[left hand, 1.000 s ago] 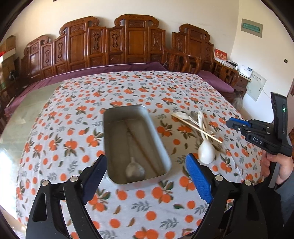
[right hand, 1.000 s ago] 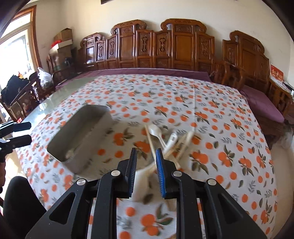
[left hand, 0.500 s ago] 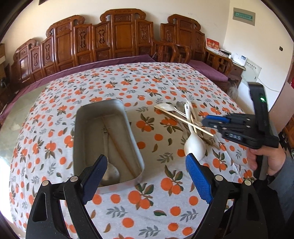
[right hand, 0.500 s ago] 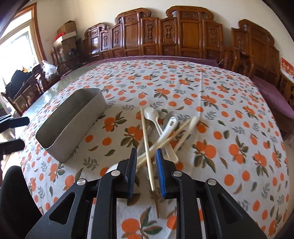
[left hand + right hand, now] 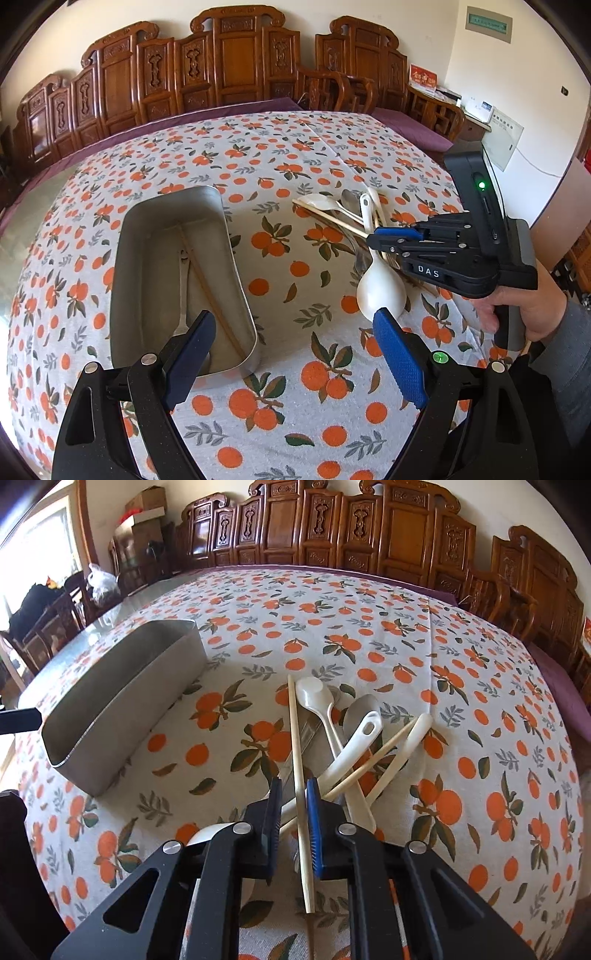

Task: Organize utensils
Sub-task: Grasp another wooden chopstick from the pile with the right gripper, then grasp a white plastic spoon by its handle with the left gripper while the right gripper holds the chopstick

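A pile of utensils lies on the orange-print cloth: white spoons, a metal spoon and two wooden chopsticks. My right gripper is low over the pile's near end. Its jaws are closing around one chopstick, and a small gap still shows beside the left pad. From the left wrist view, the right gripper hovers over the handle of a big white spoon. The metal tray holds a metal utensil and a chopstick. My left gripper hangs open over the tray's near end.
A row of carved wooden chairs lines the far side of the table. The tray sits left of the pile with bare cloth between them. A hand grips the right tool. Boxes and bags stand at the far left.
The right gripper came down onto the pile and its jaws narrowed around one chopstick. The left gripper drifted closer to the tray and stayed open.
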A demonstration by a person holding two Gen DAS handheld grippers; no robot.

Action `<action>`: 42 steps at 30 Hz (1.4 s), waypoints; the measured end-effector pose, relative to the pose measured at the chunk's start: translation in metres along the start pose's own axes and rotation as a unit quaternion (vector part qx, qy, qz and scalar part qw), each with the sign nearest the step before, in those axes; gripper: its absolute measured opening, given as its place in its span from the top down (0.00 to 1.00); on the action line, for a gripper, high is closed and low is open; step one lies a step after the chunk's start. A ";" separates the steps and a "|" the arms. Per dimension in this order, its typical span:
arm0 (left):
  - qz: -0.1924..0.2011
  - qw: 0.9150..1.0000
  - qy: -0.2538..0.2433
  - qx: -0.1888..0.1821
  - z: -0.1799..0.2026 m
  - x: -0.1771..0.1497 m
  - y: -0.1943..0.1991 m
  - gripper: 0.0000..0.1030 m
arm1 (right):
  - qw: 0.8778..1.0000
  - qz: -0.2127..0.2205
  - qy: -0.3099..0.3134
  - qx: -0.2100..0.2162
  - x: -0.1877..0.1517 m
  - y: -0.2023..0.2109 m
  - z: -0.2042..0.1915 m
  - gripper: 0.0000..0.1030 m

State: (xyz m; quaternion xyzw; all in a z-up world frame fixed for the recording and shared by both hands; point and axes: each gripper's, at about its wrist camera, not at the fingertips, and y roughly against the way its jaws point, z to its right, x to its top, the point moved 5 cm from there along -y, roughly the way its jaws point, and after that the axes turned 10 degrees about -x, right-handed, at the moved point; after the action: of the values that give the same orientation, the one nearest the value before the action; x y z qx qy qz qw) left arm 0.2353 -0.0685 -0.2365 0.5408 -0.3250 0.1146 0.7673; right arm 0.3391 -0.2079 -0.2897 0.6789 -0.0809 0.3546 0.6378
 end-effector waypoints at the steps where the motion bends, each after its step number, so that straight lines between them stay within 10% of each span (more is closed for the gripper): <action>1: -0.001 1.000 0.000 0.000 0.000 0.000 -0.001 0.19 | 1.000 -0.001 0.000 -0.003 -0.001 -0.001 0.001 0.92; 29: -0.049 0.998 -0.026 -0.014 0.042 0.029 -0.067 0.20 | 0.990 0.046 -0.135 0.001 -0.019 0.041 0.094 0.94; 42: -0.107 0.993 -0.011 -0.050 0.059 0.054 -0.127 0.72 | 0.989 0.045 -0.143 0.010 -0.019 0.037 0.096 0.94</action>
State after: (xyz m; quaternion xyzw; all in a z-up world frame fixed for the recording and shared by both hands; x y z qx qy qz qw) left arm 0.3212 -0.1804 -0.2866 0.5348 -0.2792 0.0095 0.7975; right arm 0.3401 -0.3093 -0.2646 0.7249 -0.1982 0.2825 0.5962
